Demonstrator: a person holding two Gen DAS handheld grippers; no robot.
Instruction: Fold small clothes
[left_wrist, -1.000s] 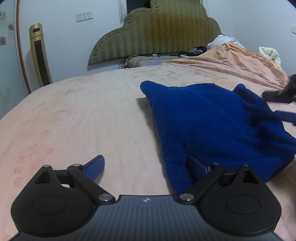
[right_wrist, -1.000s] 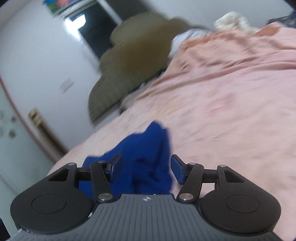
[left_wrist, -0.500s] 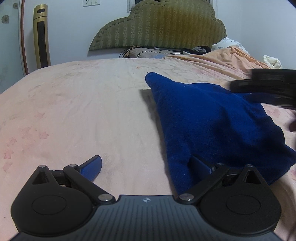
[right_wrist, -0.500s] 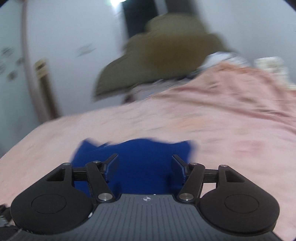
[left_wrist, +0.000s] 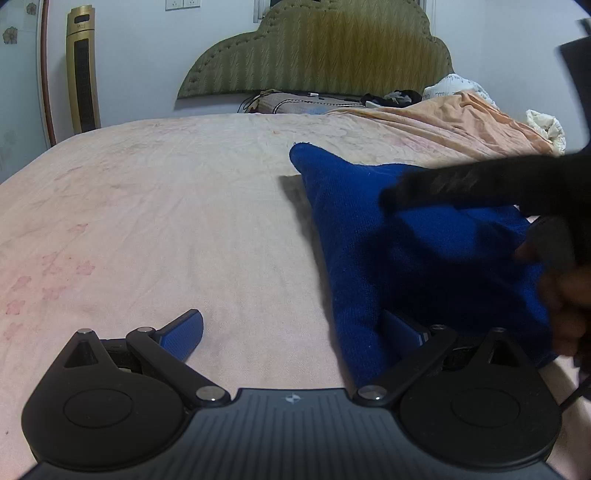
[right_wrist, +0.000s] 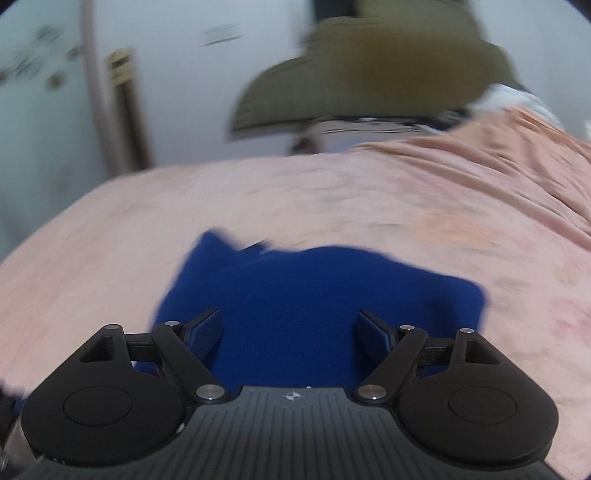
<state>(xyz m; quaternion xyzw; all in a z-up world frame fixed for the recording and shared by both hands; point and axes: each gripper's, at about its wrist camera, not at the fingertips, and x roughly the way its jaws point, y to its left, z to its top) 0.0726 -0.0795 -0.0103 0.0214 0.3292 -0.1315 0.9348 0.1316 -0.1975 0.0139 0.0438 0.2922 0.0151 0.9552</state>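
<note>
Left gripper (left_wrist: 291, 332) sits low over the bed w/ its jaws spread wide: left finger over bare sheet, right finger tucked against the near corner of the blue garment (left_wrist: 413, 258), part hidden by the cloth — nothing pinched between the pads as far as I can see. The garment lies ahead and to the right of it, running from a point far out to a broad near edge just beside the right finger. The right gripper (right_wrist: 291, 332), seen in its own view, hangs over the middle of the same cloth, jaws opening, blue fabric below the gap but no pad pressing on it; the view is blurred, so contact can't be fully ruled out. In the left view it crosses as a dark blur above the cloth's right side. Beyond the garment: pink sheet (left_wrist: 166, 221), then a rumpled orange blanket (left_wrist: 461, 122) ahead-right, headboard (left_wrist: 325, 48) farthest. Progress, as a guess — the garment looks doubled over once, roughly trapezoid, edges uneven, so a first fold seems in place; probably another fold and some squaring-up left. No other small clothes clearly in reach.
</note>
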